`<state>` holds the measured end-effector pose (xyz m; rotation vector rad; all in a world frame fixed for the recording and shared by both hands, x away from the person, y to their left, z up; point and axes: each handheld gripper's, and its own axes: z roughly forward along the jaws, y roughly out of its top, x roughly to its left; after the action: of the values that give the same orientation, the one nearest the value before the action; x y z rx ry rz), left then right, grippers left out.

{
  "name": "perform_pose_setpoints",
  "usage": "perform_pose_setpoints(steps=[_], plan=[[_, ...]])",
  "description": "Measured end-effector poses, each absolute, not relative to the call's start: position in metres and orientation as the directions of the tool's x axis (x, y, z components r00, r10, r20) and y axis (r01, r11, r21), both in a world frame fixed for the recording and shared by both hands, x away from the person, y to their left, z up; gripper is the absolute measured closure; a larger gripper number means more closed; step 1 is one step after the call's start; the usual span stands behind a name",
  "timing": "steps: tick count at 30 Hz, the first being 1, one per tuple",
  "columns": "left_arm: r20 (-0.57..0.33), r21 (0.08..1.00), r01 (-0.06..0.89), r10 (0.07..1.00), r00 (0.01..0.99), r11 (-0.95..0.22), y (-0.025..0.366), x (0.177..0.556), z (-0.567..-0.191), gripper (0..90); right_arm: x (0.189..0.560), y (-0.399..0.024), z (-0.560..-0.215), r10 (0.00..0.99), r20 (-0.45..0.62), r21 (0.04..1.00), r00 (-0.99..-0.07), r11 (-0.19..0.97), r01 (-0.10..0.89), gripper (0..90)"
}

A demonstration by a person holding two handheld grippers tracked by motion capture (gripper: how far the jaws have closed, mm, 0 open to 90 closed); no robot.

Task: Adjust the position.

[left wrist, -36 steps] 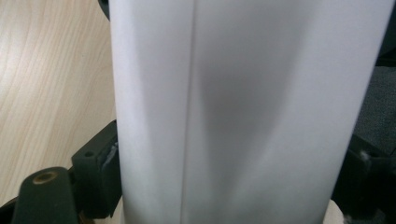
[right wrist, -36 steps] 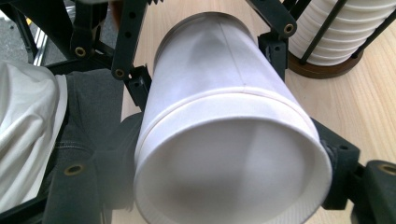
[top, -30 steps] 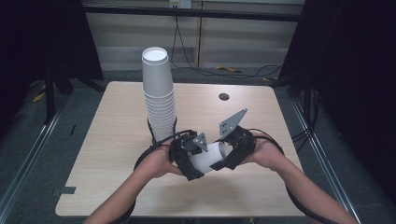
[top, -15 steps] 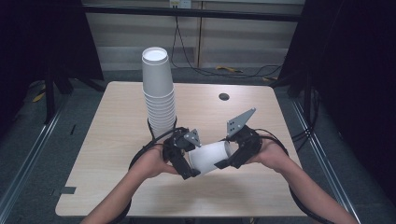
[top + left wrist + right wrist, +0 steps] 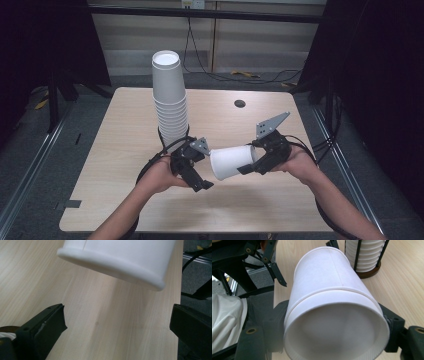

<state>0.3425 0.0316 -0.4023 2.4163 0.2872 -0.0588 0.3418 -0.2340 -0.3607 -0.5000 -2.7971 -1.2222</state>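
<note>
A white paper cup (image 5: 232, 161) lies on its side above the table, its narrow base end in my right gripper (image 5: 252, 162), which is shut on it. In the right gripper view the cup (image 5: 332, 302) sits between the two black jaws, base toward the camera. My left gripper (image 5: 200, 176) stands open just left of the cup's mouth; its jaws have just been opening and nothing is between them. In the left gripper view the cup's rolled rim (image 5: 120, 260) hangs ahead of the wide-apart fingers (image 5: 45, 327).
A tall stack of white cups (image 5: 170, 100) stands in a black wire holder with a round wooden base (image 5: 368, 272), just behind my left hand. The wooden table (image 5: 125, 130) has a small dark round spot (image 5: 239, 103) at the back right.
The left gripper has let go of the cup and its jaws have spread. The right gripper has drawn to the right with the cup, so a gap now shows between the two grippers.
</note>
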Motion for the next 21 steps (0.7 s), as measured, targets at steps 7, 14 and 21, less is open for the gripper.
perform_pose_setpoints(steps=[7,14,21], plan=[[-0.152,0.649,0.255,0.207,0.967,-0.717,0.03,0.345,-0.412,0.6,0.344,-0.234,-0.359,0.277,0.185,0.727,-0.943,0.607,0.321,24.8],[-0.165,0.67,0.262,0.205,0.965,-0.695,0.029,0.346,-0.413,2.4,0.342,-0.226,-0.359,0.251,0.189,0.731,-0.949,0.61,0.307,24.7],[-0.159,0.678,0.261,0.209,0.965,-0.687,0.029,0.346,-0.414,3.2,0.341,-0.222,-0.36,0.232,0.192,0.735,-0.953,0.609,0.297,24.7]])
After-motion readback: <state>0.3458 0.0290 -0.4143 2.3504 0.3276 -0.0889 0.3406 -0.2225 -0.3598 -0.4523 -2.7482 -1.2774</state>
